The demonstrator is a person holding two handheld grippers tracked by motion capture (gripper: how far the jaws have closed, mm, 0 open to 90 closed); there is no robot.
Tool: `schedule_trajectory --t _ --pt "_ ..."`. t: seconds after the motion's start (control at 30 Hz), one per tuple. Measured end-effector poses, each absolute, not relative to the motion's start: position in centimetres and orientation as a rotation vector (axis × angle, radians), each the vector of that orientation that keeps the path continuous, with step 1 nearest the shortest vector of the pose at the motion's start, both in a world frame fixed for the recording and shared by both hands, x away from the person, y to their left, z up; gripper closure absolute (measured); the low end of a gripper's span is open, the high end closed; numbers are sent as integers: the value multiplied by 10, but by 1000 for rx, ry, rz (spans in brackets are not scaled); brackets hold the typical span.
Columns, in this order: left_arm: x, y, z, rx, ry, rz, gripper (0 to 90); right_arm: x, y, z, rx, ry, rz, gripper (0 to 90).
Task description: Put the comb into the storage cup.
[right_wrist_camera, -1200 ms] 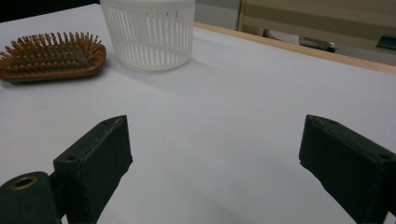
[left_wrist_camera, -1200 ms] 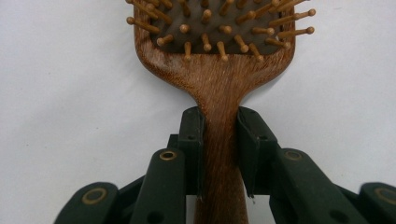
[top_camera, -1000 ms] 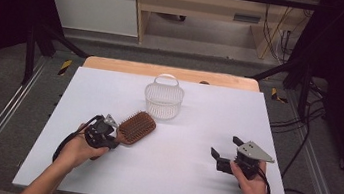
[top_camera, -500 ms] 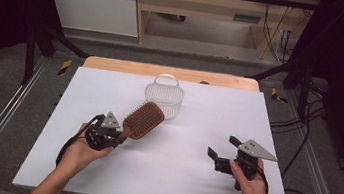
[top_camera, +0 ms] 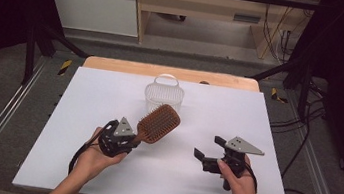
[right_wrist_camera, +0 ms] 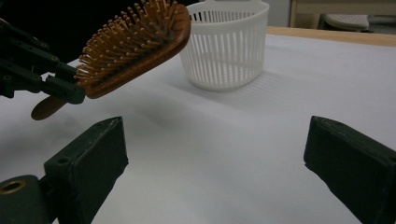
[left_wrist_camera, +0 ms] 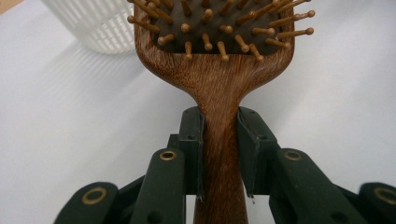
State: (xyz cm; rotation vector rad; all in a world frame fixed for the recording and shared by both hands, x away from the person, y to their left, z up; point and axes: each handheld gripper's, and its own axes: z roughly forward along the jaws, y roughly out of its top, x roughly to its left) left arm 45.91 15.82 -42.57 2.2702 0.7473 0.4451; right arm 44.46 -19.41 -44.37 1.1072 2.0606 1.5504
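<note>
A wooden paddle hairbrush [top_camera: 159, 123] with peg bristles is lifted off the white table, its head tilted up toward a white slatted basket [top_camera: 164, 93]. My left gripper [top_camera: 135, 140] is shut on the brush's handle; in the left gripper view both pads press the neck of the hairbrush [left_wrist_camera: 219, 70] just below the head. My right gripper [top_camera: 208, 149] hovers over the table to the right, open, its jaws having just widened a little with nothing between them. In the right gripper view the hairbrush [right_wrist_camera: 135, 42] hangs at upper left before the basket [right_wrist_camera: 224, 46].
The white tabletop [top_camera: 84, 100] rests on a wooden board whose far edge [top_camera: 114, 64] shows behind the basket. Metal frame rails run along both sides, and cables lie on the floor at the right.
My left gripper has lifted the hairbrush off the table and carried it up and toward the basket. My right hand has risen slightly and shifted a little left.
</note>
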Motion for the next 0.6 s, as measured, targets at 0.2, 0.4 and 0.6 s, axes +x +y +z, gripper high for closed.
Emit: schedule_trajectory --t 0.2,0.4,0.6 --pt "455 147 -422 2264 718 452 727 447 -187 -442 1117 2078 1598 62" --pt "451 137 -417 2240 689 460 727 449 -177 -442 1129 2091 1645 61" --pt "448 128 -411 2221 668 480 727 452 -168 -437 1128 2088 1745 68"
